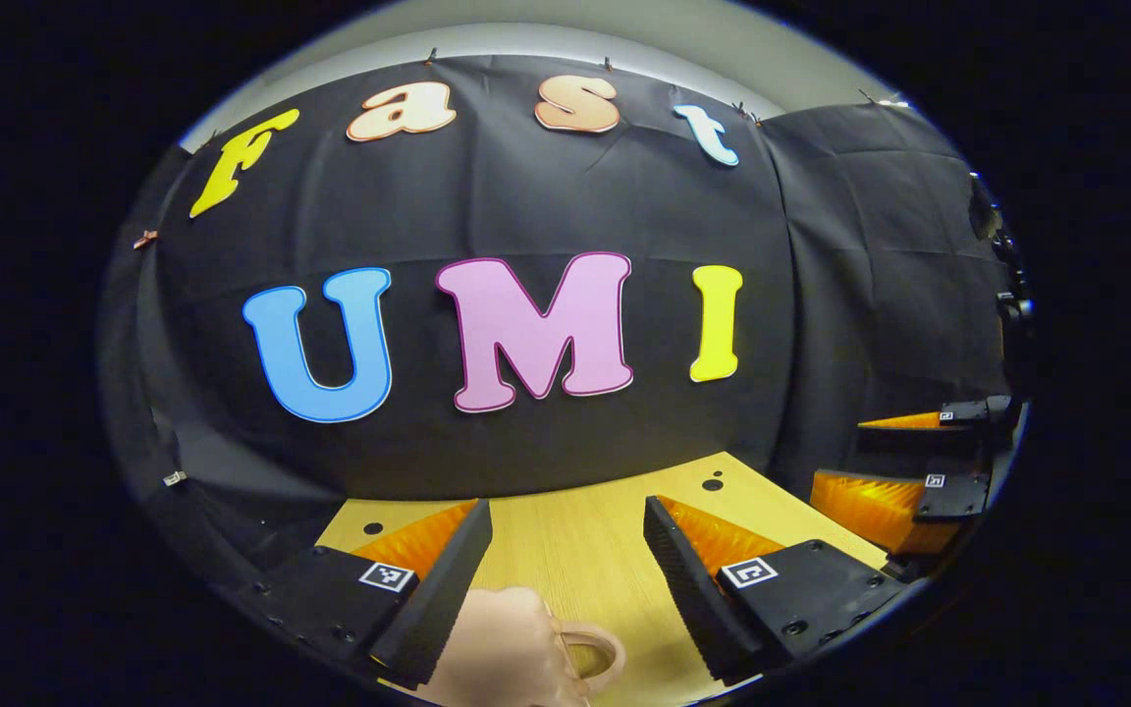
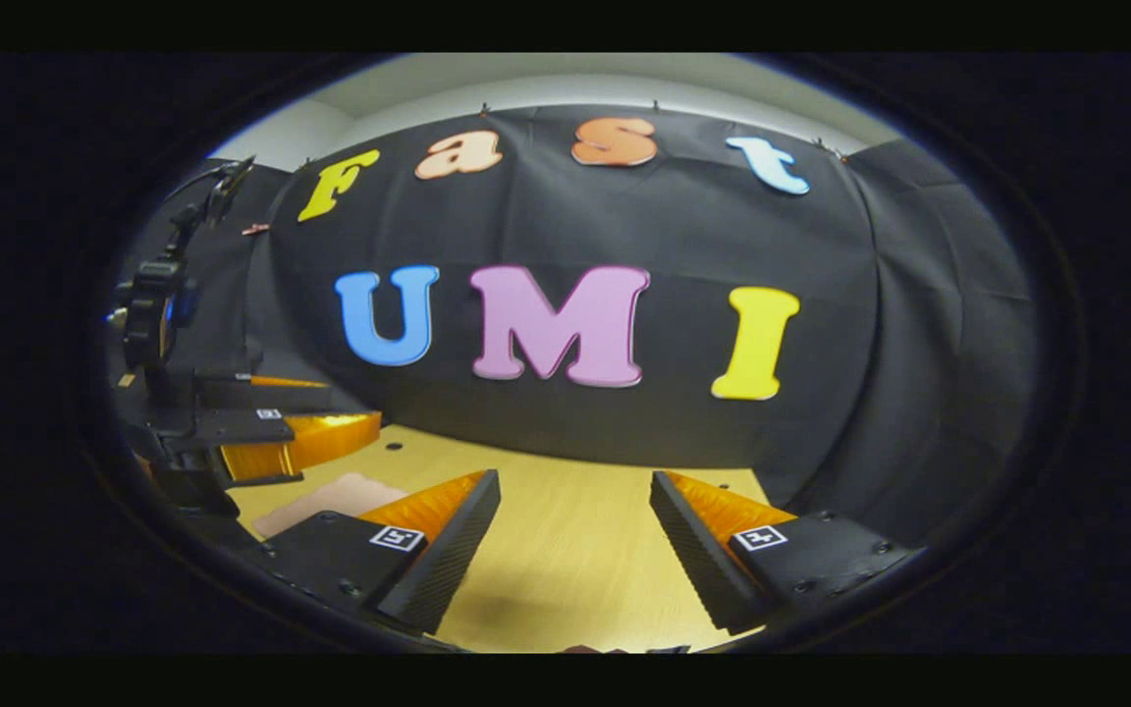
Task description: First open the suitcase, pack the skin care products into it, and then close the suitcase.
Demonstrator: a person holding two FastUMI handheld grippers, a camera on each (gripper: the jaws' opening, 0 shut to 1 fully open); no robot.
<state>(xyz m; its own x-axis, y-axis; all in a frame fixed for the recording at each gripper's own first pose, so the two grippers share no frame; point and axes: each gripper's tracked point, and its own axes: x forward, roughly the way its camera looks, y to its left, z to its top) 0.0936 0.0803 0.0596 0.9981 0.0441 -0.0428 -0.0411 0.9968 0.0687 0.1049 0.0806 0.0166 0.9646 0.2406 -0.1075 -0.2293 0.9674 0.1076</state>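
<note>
Black cloth is hung as the far wall [image 1: 546, 206], and a pale wooden table [image 1: 575, 560] is spread before it, with small dark holes seen in its top. A pink suitcase [image 1: 507, 648], its looped handle turned to the right, is set at the near edge of the table between the spread fingers of the left gripper [image 1: 565, 565]. The right gripper [image 2: 575, 535] is likewise held wide apart, over bare wood. Square black-and-white marker tags are carried on the fingers; no readable writing is made out on them.
</note>
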